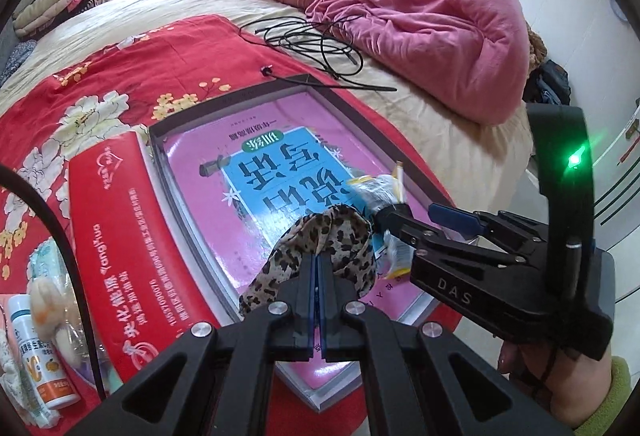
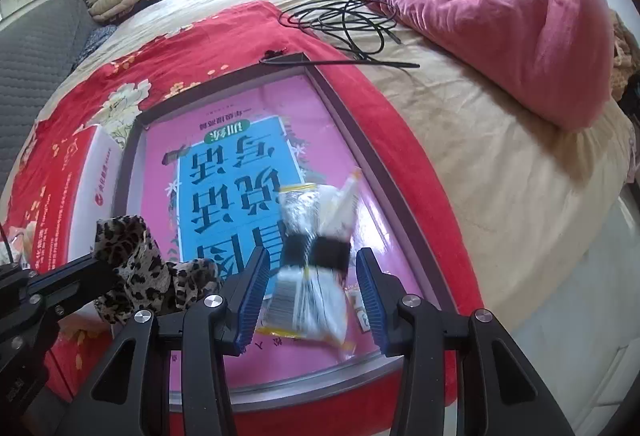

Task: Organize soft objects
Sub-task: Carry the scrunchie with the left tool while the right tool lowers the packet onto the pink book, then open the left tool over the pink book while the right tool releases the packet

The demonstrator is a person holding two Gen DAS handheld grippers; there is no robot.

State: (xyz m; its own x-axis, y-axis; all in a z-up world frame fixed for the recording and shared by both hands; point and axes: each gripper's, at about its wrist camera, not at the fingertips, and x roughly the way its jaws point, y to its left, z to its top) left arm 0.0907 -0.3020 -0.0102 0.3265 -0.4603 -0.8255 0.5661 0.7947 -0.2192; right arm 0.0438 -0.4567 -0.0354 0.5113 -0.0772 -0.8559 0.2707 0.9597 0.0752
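Observation:
A shallow grey-rimmed box [image 1: 232, 101] [image 2: 216, 85] lies on the bed with a pink and blue book [image 1: 280, 171] [image 2: 224, 187] flat inside it. My left gripper [image 1: 318, 260] [image 2: 100, 264] is shut on a leopard-print fabric loop [image 1: 328, 236] [image 2: 136, 264], low over the box's near left part. My right gripper [image 2: 312, 252] [image 1: 412, 211] hangs over the box's near right part. Between its blue pads sits a clear plastic packet [image 2: 308, 300] [image 1: 372, 191] with a black band round its middle. The packet's edges reach both pads and its far end sticks out past the fingertips.
A red printed carton [image 1: 108, 236] lies against the box's left side on a red floral cloth [image 1: 80, 95]. Black cables [image 1: 312, 35] and a long cable tie [image 1: 340, 83] lie beyond the box. A pink duvet [image 1: 440, 15] is heaped at the back right. A small bottle [image 1: 44, 368] lies at the lower left.

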